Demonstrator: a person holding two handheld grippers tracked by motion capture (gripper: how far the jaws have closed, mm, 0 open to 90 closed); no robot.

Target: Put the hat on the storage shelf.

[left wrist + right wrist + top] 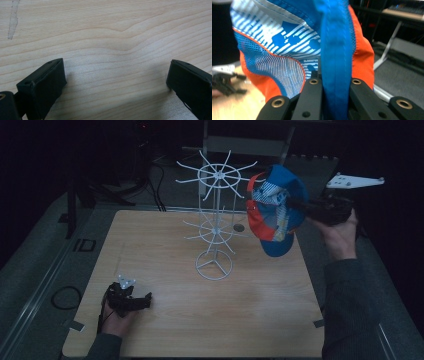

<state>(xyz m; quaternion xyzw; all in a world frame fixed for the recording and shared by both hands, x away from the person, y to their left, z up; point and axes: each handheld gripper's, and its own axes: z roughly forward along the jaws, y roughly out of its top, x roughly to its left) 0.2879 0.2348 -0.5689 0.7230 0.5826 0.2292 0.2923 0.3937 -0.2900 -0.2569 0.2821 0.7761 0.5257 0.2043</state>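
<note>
Right gripper (300, 206) pinching blue-orange cap (272, 212), held aloft just right of white wire rack (216, 215). Left gripper (131, 299) spread, idle on table (165, 320). Likely hanging step; next needs cap lined onto upper prong.

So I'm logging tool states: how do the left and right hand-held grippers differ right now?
The left hand-held gripper sits low on the wooden table; the right hand-held gripper is raised beside the white wire rack. The left's jaws stand open with nothing between them; the right's are shut on the blue-and-orange cap. Both are black, each held by a hand.
</note>
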